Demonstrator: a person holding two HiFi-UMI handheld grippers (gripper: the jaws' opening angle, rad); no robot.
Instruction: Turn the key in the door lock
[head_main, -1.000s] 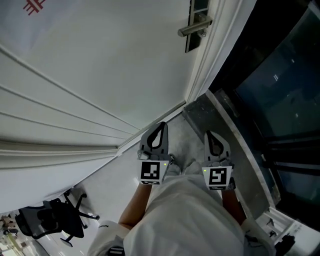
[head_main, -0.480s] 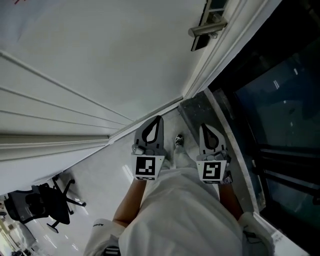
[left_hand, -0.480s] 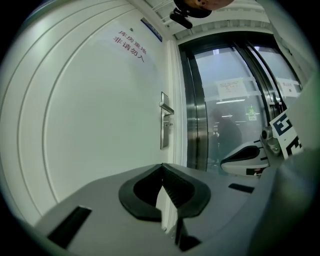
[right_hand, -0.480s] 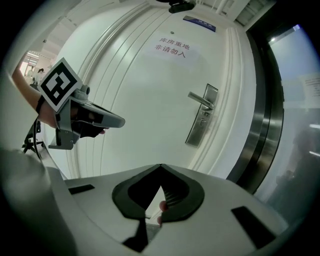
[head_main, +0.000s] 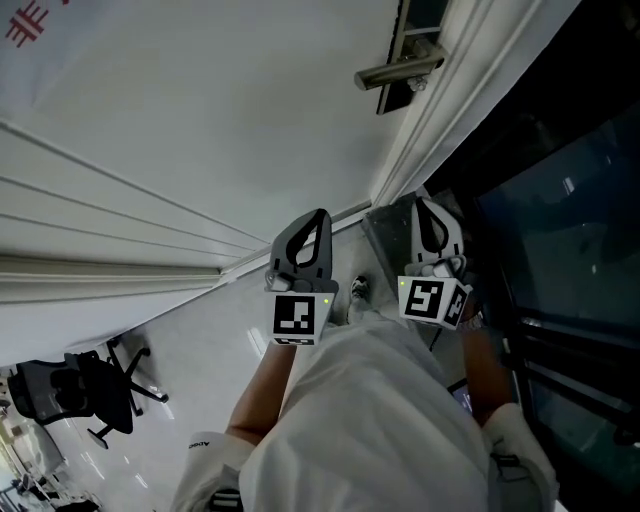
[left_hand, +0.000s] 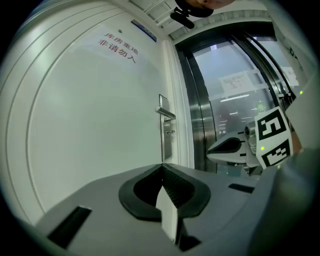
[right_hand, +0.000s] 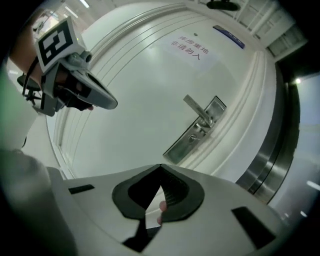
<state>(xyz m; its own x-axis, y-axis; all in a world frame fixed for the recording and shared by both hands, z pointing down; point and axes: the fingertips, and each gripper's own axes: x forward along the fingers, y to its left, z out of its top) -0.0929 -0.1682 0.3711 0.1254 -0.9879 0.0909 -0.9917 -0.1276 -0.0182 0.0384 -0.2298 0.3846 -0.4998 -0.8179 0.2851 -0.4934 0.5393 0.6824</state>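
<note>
The silver lock plate (right_hand: 184, 142) under the brushed metal lever handle (right_hand: 197, 110) is sitting at the right edge of the white panelled door (head_main: 200, 120), ahead of and above both tools and well apart from them; whether a key is standing in its cylinder is too small to tell; the right gripper (head_main: 428, 212), jaws clenched on nothing, is pointing toward it and lying nearer than the left gripper (head_main: 316, 222), likewise clamped empty and facing bare door; the plate's long axis is running up the door; nothing is blocking the line; a dark glass panel (head_main: 560, 200) is flanking the right; a black office chair (head_main: 60, 395) is standing well off at the left.
</note>
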